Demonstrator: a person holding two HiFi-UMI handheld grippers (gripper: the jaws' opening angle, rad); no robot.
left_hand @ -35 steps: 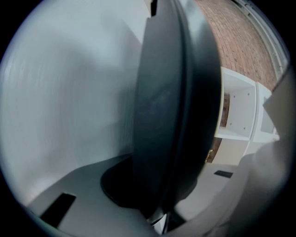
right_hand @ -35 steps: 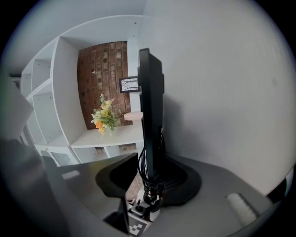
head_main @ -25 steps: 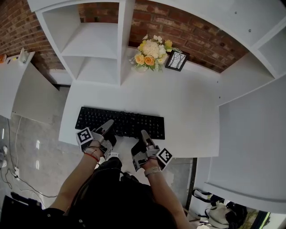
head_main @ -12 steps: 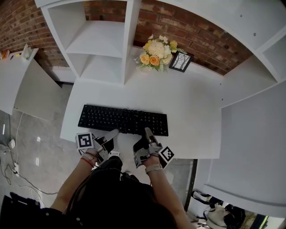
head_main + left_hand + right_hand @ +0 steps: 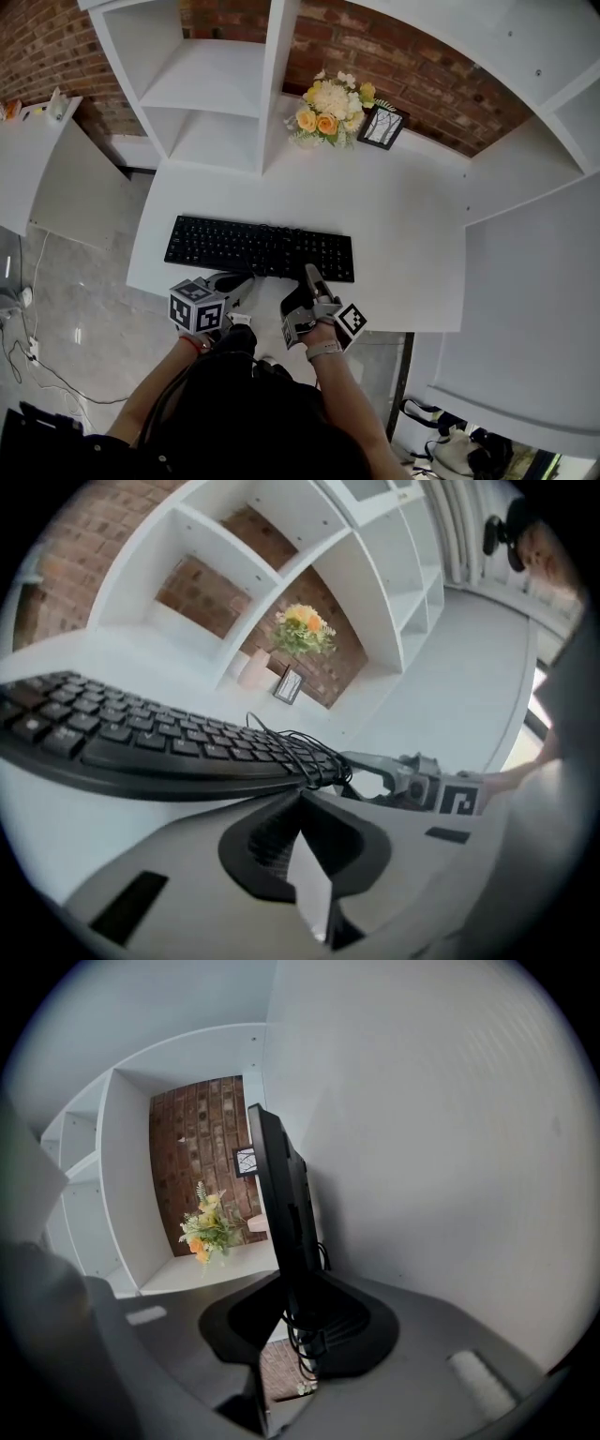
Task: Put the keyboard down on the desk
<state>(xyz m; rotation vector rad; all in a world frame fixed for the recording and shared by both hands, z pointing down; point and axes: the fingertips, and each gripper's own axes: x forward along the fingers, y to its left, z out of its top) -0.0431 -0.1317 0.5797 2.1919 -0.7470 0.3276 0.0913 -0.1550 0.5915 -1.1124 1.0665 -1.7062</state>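
The black keyboard (image 5: 258, 248) lies flat on the white desk (image 5: 403, 225), near the front edge. My right gripper (image 5: 309, 274) is turned on its side and shut on the keyboard's front edge, right of its middle. In the right gripper view the keyboard (image 5: 281, 1204) runs as a dark slab between the jaws of the right gripper (image 5: 286, 1288), with its bundled cable (image 5: 305, 1335) beside it. My left gripper (image 5: 242, 280) hangs just off the desk's front edge, shut on nothing. The left gripper (image 5: 300, 797) looks at the keyboard (image 5: 141, 747) a short way ahead.
A bunch of yellow and white flowers (image 5: 330, 103) and a small picture frame (image 5: 382, 127) stand at the back of the desk against the brick wall. White shelves (image 5: 211, 84) rise at the back left. A second white surface (image 5: 534, 300) adjoins on the right.
My left gripper has pulled back from the keyboard's front edge toward the person and its jaws have shut. The right gripper has stayed at the keyboard's front edge.
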